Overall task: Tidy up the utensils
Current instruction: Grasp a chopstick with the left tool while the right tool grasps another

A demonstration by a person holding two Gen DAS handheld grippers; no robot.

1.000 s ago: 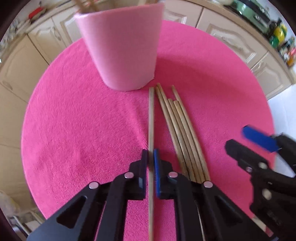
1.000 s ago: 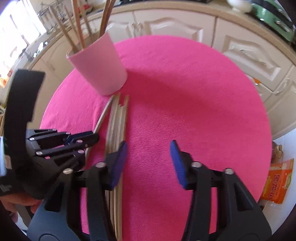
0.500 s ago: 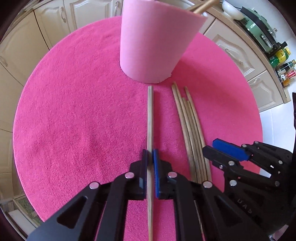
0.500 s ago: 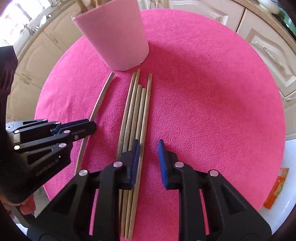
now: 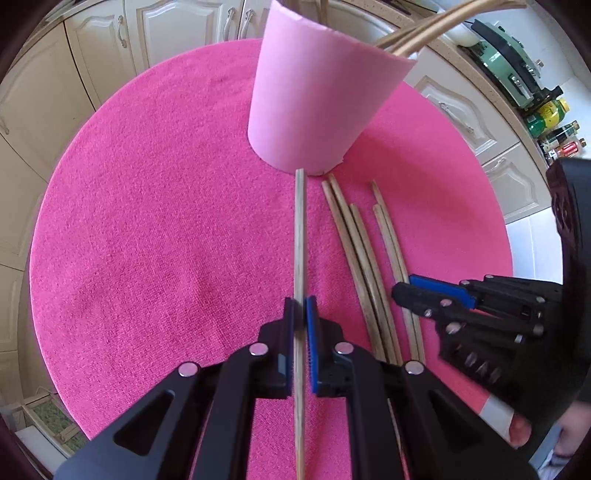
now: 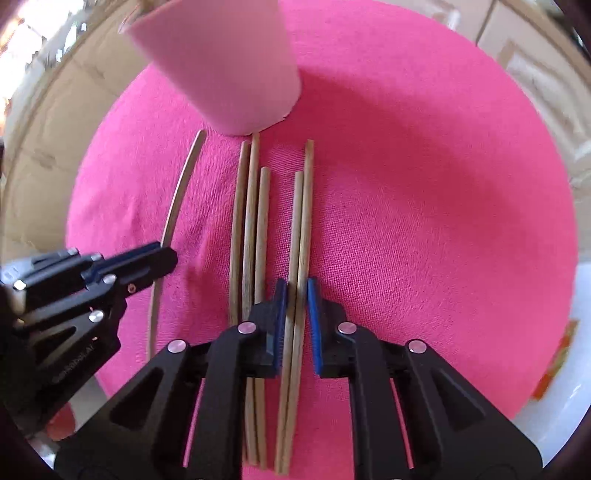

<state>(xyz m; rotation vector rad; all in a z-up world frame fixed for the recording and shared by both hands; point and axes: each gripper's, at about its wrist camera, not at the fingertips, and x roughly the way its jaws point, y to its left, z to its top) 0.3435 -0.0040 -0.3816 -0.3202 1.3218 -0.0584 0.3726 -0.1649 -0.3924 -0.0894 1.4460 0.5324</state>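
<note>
the left gripper (image 5: 300, 314) points steeply down at the round pink mat (image 5: 147, 240), and its blue pads are clamped tight on a single wooden chopstick (image 5: 300, 229). that stick runs straight up the middle of the left wrist view, its far tip ending right at the base of the pale pink cup (image 5: 317, 107) (touching or just short of it, hard to call). the cup stands upright near the far side of the mat and already has a few chopsticks in the cup (image 5: 424, 26) leaning out over its rim.

the right gripper (image 6: 294, 295) is tipped down just as steeply, a bit to the right of the left one. its jaws are closing, and two chopsticks (image 6: 301, 221) lying side by side sit between the blue pads. in the right wrist view there's only a thin gap at the pads, so whether they're actually pressing yet can't be told for sure. three more loose chopsticks (image 6: 251, 221) lie just to the left of that pair, roughly parallel, tips pointing toward the cup.

from the left wrist view the right gripper (image 5: 406, 291) shows side on, low over the mat with its fingertips down among the loose sticks, and a bit of the person's hand (image 5: 517, 430) peeks out behind it at the lower right. cream kitchen cabinets (image 5: 177, 33) ring the table in the background.
</note>
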